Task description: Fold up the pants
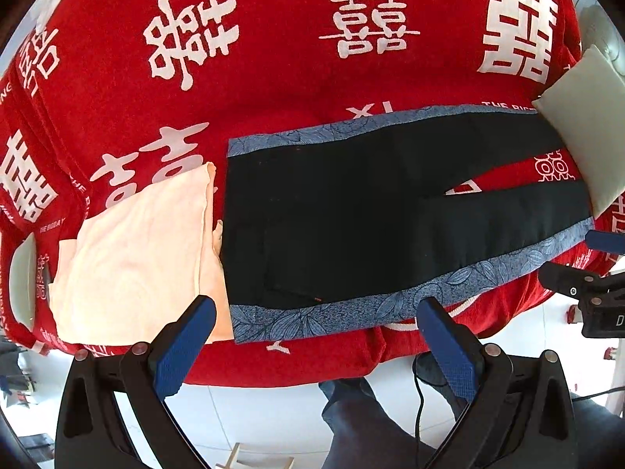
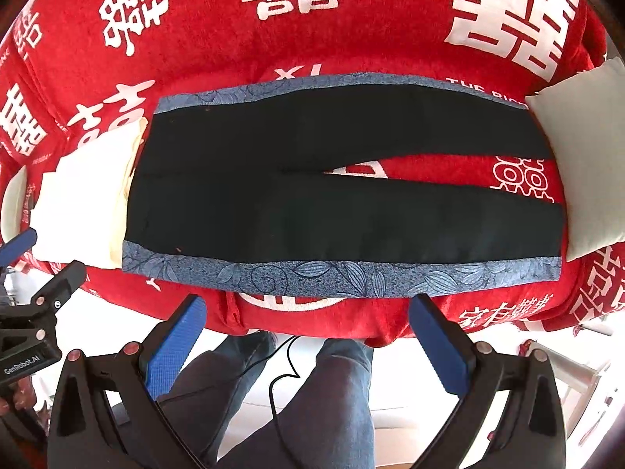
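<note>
Lying flat: black pants (image 2: 297,195) with blue floral side stripes, spread along the front edge of the red blanket (image 2: 297,31)
Left gripper (image 1: 316,305): fingers wide apart, holding nothing, over the waistband corner
Right gripper (image 2: 306,303): fingers apart too, just off the stripe
Neighbours: cream folded cloth (image 1: 144,250) touching the waistband, pale pillow (image 2: 578,148) over the leg ends

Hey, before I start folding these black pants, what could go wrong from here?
The cream folded cloth lies right against the waist end of the pants, so the left gripper might pinch both together. The white pillow sits against the leg ends, so a lifted leg may drag or bump it. The pants' near edge lies close to the bed edge, so a pull toward you may slide them off.
</note>
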`<state>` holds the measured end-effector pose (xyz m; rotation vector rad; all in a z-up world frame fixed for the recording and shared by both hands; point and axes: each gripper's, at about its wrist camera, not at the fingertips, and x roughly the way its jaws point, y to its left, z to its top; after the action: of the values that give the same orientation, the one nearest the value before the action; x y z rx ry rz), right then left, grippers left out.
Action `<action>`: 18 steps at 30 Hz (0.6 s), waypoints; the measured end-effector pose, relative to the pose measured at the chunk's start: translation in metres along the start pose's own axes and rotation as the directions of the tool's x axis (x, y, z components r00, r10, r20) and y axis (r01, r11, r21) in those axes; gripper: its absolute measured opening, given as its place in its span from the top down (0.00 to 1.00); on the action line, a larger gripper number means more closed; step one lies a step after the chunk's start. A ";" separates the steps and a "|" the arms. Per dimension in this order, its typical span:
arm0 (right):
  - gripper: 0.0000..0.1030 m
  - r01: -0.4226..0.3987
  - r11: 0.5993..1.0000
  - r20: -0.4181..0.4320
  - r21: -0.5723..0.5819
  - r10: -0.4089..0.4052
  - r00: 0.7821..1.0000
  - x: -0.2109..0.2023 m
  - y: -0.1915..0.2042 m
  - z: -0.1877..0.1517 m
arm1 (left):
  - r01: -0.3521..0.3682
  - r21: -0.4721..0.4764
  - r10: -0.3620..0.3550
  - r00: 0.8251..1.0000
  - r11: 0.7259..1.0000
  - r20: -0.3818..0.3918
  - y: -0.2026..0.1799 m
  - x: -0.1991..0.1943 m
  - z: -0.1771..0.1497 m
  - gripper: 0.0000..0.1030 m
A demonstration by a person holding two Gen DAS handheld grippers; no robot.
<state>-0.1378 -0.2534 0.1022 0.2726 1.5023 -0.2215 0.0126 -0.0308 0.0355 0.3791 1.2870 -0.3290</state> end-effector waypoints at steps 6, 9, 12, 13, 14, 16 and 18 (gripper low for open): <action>0.00 0.015 1.000 0.001 -0.018 -0.015 1.000 0.000 0.003 0.001 | 0.003 -0.009 -0.003 1.000 1.000 0.006 0.002 -0.001 -0.001 0.00; 0.00 0.023 0.999 0.009 -0.025 -0.023 1.000 -0.001 0.005 0.000 | 0.006 -0.014 -0.006 1.000 1.000 0.012 0.003 -0.002 -0.001 0.00; 0.00 0.034 0.999 0.006 -0.024 -0.034 0.999 -0.001 0.005 0.001 | 0.009 -0.024 -0.009 1.000 1.000 0.011 0.005 -0.002 -0.002 0.00; 0.00 0.035 0.999 0.006 -0.025 -0.035 0.999 -0.001 0.005 0.001 | 0.010 -0.028 -0.010 1.000 1.000 0.010 0.006 -0.002 -0.002 0.00; 0.00 0.036 0.999 0.006 -0.027 -0.036 0.999 -0.001 0.005 0.000 | 0.010 -0.033 -0.009 1.000 0.999 0.009 0.007 -0.002 -0.002 0.00; 0.00 0.039 0.999 0.011 -0.032 -0.038 0.999 -0.002 0.006 0.000 | 0.007 -0.040 -0.007 1.000 0.999 0.007 0.008 -0.002 -0.003 0.00; 0.00 0.041 0.999 0.017 -0.035 -0.040 0.999 -0.003 0.006 0.000 | 0.005 -0.045 -0.005 1.000 0.999 0.004 0.008 -0.002 -0.004 0.00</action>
<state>-0.1360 -0.2475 0.1053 0.2113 1.4948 -0.2285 0.0124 -0.0213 0.0369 0.3370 1.2897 -0.3047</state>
